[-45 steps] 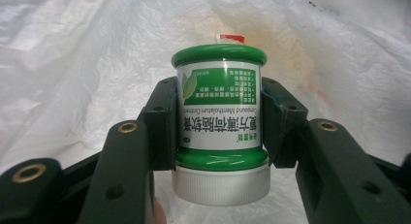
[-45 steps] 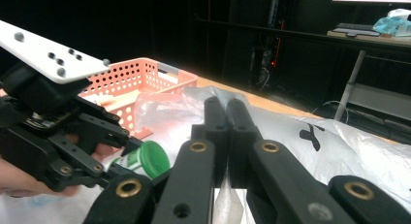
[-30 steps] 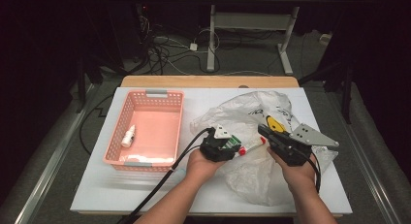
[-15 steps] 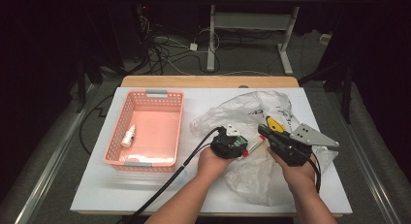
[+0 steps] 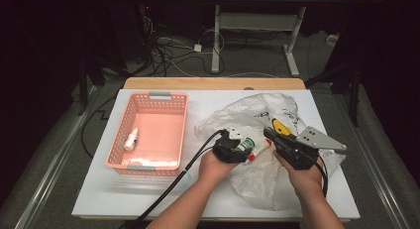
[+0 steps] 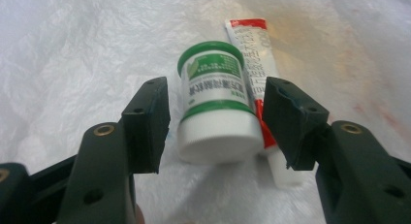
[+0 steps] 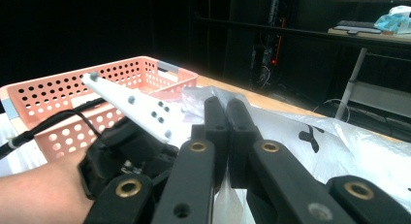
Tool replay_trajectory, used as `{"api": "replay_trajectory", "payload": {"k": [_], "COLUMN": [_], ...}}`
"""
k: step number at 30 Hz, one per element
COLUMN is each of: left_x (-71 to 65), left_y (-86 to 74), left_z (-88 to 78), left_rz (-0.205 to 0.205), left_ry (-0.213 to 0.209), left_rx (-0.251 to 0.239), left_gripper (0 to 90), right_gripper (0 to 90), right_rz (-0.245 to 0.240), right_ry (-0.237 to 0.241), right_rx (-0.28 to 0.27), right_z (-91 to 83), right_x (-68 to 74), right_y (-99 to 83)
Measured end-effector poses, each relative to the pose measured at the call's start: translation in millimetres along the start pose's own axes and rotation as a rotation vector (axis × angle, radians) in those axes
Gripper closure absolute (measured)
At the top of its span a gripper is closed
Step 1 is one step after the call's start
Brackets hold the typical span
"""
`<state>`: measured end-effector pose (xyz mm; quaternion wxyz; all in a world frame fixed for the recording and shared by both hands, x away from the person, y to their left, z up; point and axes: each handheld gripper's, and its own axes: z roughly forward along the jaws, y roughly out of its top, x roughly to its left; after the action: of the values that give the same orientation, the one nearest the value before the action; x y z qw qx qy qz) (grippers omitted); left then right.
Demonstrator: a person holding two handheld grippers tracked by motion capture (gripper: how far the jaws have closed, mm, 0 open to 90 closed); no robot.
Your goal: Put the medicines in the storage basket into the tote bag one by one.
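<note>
Between my left gripper (image 6: 213, 122) jaws, spread wide: green-capped white bottle (image 6: 218, 112) lying on crinkled plastic bag (image 5: 262, 179), touching red-and-white tube (image 6: 257, 83) beside it. Bottle looks light, rigid, slick; grip mid-body. My right gripper (image 7: 227, 136) jaws pressed together, empty. Farther off: pink basket (image 5: 148, 97).

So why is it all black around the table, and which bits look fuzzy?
High view: light falls on the white table while the room behind stays dark. Left gripper view: the green-capped bottle is fairly sharp, the jaws near the lens soft. Right gripper view: the pink basket is bright, the background black.
</note>
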<state>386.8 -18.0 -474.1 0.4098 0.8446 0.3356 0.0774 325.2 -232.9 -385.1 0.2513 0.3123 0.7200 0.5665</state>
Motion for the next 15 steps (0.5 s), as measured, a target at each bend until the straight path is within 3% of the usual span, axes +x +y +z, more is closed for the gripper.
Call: {"api": "replay_trajectory", "payload": {"k": [7, 15], "left_x": [-5.9, -16.0], "left_y": [-13.9, -28.2], "left_z": [-23.2, -48.1], "left_rz": [-0.01, -0.007], "left_ry": [-0.05, -0.098], "left_rx": [-0.049, -0.055], "left_gripper": [36.5, 24.5], "right_gripper": [90.0, 90.0], "right_rz": [-0.002, -0.006], "right_ry": [-0.001, 0.0], "right_rx": [0.001, 0.006], "right_z": [0.1, 1.4], "right_x": [0.4, 1.0], "right_y": [0.0, -0.7]}}
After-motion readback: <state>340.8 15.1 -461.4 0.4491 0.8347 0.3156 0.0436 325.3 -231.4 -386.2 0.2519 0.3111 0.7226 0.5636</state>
